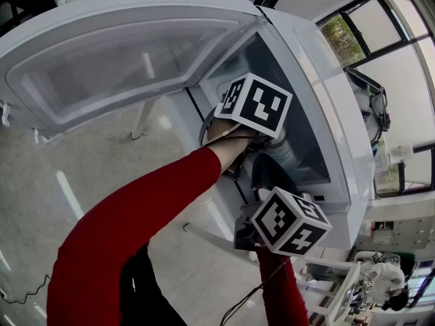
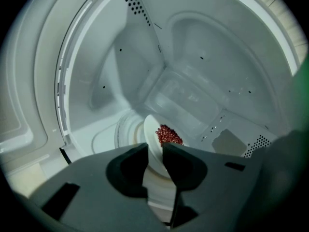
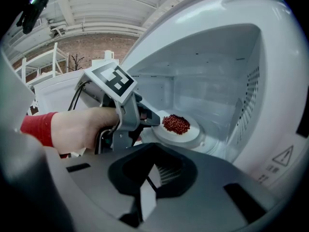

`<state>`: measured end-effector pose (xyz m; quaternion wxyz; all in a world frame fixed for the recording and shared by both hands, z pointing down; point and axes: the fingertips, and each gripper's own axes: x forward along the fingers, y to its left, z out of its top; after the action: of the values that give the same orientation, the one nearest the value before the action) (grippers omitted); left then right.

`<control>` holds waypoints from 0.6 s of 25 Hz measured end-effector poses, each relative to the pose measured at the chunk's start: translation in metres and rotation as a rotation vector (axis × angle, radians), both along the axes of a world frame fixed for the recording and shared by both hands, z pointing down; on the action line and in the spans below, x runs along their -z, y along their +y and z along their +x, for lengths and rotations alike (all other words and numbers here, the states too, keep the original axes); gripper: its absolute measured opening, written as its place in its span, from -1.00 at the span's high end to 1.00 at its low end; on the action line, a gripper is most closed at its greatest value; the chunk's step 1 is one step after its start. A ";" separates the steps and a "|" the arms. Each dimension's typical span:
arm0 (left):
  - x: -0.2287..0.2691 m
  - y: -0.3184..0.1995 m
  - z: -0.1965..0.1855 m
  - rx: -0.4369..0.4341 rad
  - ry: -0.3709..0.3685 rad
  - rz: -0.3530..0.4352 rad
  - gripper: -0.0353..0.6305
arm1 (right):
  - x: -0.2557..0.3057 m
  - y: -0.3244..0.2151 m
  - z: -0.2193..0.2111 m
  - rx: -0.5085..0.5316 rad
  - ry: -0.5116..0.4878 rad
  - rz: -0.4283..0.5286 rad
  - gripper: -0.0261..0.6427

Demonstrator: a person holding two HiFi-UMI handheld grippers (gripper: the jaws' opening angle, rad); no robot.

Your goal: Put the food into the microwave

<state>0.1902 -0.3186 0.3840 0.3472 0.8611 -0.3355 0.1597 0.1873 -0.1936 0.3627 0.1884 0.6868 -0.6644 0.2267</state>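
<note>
The white microwave (image 1: 326, 100) stands with its door (image 1: 122, 53) swung wide. Inside it, a white plate (image 3: 186, 135) of small red food (image 3: 176, 123) lies flat on the glass turntable (image 3: 215, 143). My left gripper (image 3: 153, 120) reaches into the cavity, and the plate's near rim (image 2: 150, 137) lies between its slightly parted jaws, which do not clamp it. The food (image 2: 168, 134) shows just past the fingertips. My right gripper (image 3: 154, 146) waits outside the opening, shut and empty. In the head view only the two marker cubes (image 1: 255, 104) (image 1: 291, 221) show.
A red sleeve (image 1: 136, 209) and hand carry the left gripper across the opening. The cavity's perforated side wall (image 3: 251, 88) is close on the right. Windows (image 1: 380, 26) and a workbench with another person (image 1: 387, 277) lie beyond the microwave.
</note>
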 end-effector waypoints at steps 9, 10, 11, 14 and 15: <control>-0.001 0.001 0.000 -0.021 -0.066 0.039 0.57 | 0.001 -0.002 0.000 -0.001 0.003 -0.002 0.88; -0.001 0.001 0.000 -0.021 -0.067 0.040 0.57 | 0.001 -0.002 0.000 -0.001 0.004 -0.002 0.88; -0.001 0.001 0.000 -0.020 -0.068 0.042 0.57 | 0.001 -0.002 0.000 -0.001 0.004 -0.002 0.88; -0.002 0.001 0.001 -0.025 -0.084 0.056 0.56 | 0.001 -0.002 0.000 -0.001 0.006 -0.001 0.88; -0.002 0.001 0.000 -0.027 -0.092 0.063 0.55 | 0.001 -0.003 0.000 -0.001 0.007 -0.001 0.89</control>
<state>0.1906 -0.3175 0.3858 0.3020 0.8678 -0.3441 0.1930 0.1875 -0.1962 0.3613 0.1907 0.6879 -0.6633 0.2248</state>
